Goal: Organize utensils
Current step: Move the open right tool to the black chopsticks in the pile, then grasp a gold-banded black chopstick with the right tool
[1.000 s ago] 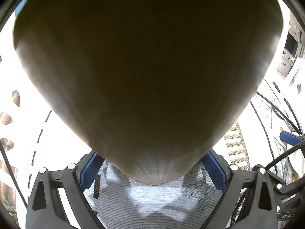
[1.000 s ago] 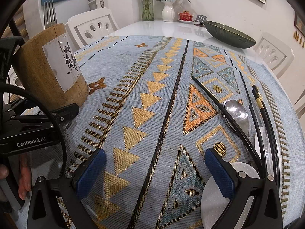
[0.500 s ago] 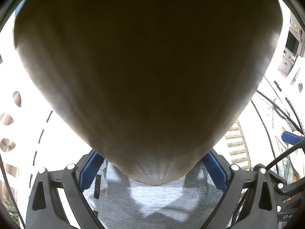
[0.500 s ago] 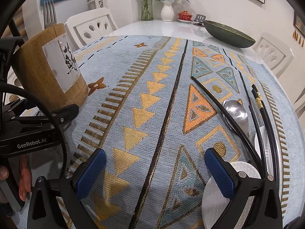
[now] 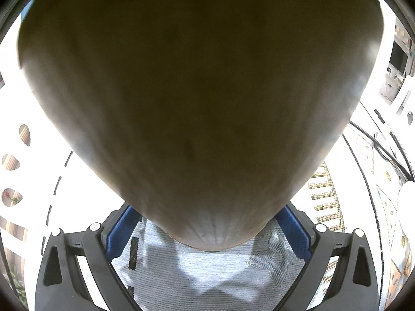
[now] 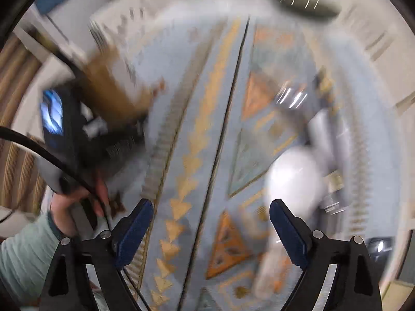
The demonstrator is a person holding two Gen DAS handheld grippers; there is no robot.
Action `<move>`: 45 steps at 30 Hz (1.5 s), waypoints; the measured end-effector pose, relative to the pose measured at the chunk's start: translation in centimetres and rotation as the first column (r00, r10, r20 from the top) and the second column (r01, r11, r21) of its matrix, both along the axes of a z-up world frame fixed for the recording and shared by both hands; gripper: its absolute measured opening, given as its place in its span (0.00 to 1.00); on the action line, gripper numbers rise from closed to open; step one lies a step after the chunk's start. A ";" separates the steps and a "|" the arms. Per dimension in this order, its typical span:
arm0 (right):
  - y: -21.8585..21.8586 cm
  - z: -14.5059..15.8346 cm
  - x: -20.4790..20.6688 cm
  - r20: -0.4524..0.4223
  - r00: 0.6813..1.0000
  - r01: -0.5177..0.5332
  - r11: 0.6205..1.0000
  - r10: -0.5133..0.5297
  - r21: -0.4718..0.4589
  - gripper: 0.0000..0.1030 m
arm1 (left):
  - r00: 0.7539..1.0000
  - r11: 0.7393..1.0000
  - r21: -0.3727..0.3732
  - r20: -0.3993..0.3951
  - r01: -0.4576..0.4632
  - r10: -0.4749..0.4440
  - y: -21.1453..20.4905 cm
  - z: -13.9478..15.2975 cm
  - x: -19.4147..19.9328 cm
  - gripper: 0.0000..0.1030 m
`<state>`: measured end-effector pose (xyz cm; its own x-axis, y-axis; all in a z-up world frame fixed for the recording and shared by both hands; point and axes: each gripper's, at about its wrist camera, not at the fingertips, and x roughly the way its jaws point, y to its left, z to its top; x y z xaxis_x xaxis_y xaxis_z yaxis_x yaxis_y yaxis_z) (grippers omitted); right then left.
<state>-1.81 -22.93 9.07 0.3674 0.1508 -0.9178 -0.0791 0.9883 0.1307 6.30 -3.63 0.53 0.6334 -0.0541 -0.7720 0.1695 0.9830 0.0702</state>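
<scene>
The patterned tablecloth (image 6: 207, 134) filled the blurred right view. The wooden utensil holder (image 5: 197, 98) filled the left view between the left gripper (image 5: 207, 229), whose jaws had just been widening. The right gripper (image 6: 208, 229) tilted steeply down, empty, closing slightly. A hand (image 6: 75, 202) gripped the left tool's handle at lower left.

Wooden holder (image 5: 197, 98): tan-brown, faint grain. Tablecloth (image 6: 207, 140): pale blue, orange and gold triangles, dark stripes. Gripper pads (image 6: 129, 230): blue. Sleeve (image 6: 23, 256), 8 o'clock: pale green, ribbed.
</scene>
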 end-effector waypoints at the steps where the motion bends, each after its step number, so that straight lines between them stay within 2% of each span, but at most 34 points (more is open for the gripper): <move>1: -1.0 1.8 -0.3 0.063 0.997 0.038 0.998 -0.035 -0.042 0.88 | 1.000 1.000 0.000 0.000 0.000 0.000 0.0 0.0 0.0 0.97; 4: -4.1 4.9 0.0 0.177 0.979 0.118 0.988 -0.099 -0.098 0.88 | 1.000 1.000 -0.003 -0.002 0.001 -0.001 -0.2 0.0 0.0 0.97; 7: -6.4 6.3 2.1 0.228 0.963 0.185 0.966 -0.142 -0.182 0.85 | 1.000 1.000 -0.008 -0.004 0.005 -0.005 0.0 0.0 0.0 0.97; 8: -6.8 6.5 2.6 0.234 0.961 0.188 0.965 -0.144 -0.181 0.81 | 1.000 1.000 -0.009 -0.004 0.005 -0.005 0.1 0.0 0.0 0.97; 10: -7.7 6.1 4.4 0.228 0.963 0.186 0.968 -0.145 -0.170 0.81 | 1.000 1.000 -0.015 -0.006 0.010 -0.010 0.2 0.0 0.0 0.97; 12: -8.7 5.2 6.1 0.238 0.957 0.217 0.952 -0.164 -0.214 0.76 | 1.000 1.000 -0.023 -0.009 0.012 -0.013 0.4 -0.1 0.1 0.97; 13: -9.2 4.5 6.9 0.223 0.960 0.221 0.947 -0.169 -0.233 0.72 | 1.000 0.999 -0.028 -0.011 0.015 -0.016 0.4 -0.1 0.1 0.97; 15: -11.0 2.8 9.2 0.133 0.971 0.220 0.955 -0.197 -0.197 0.34 | 1.000 0.999 -0.036 -0.014 0.022 -0.023 0.7 0.0 0.1 0.96; 16: -11.9 1.7 10.3 0.087 0.972 0.229 0.961 -0.217 -0.153 0.31 | 1.000 0.999 -0.038 -0.015 0.024 -0.025 0.7 -0.1 0.1 0.96; 19: -13.5 -0.1 12.4 0.021 0.966 0.258 0.961 -0.257 -0.101 0.30 | 1.000 0.999 -0.041 -0.016 0.026 -0.027 0.6 -0.3 0.1 0.96; 22: -13.4 -1.0 13.3 -0.014 0.969 0.245 0.966 -0.247 -0.085 0.30 | 0.999 0.999 -0.043 -0.016 0.027 -0.028 0.6 -0.3 0.1 0.96; 25: -12.9 -2.1 14.4 -0.040 0.972 0.224 0.965 -0.232 -0.137 0.25 | 0.999 0.999 -0.043 -0.016 0.027 -0.028 0.6 -0.3 0.2 0.97; 30: -13.4 -4.4 15.2 -0.104 0.970 0.202 0.966 -0.220 -0.159 0.12 | 0.999 0.999 -0.043 -0.017 0.027 -0.028 0.6 -0.4 0.2 0.97; 36: -13.3 -6.3 16.1 -0.160 0.965 0.183 0.969 -0.210 -0.167 0.09 | 0.999 0.999 -0.043 -0.016 0.027 -0.028 0.6 -0.4 0.2 0.97; 42: -13.3 -6.6 17.9 -0.185 0.964 0.160 0.973 -0.190 -0.166 0.09 | 1.000 0.999 -0.040 -0.016 0.026 -0.026 0.6 -0.4 0.2 0.96; 45: -13.2 -6.4 18.2 -0.161 0.971 0.148 0.975 -0.175 -0.166 0.07 | 1.000 0.999 -0.040 -0.016 0.026 -0.027 0.5 -0.5 0.2 0.96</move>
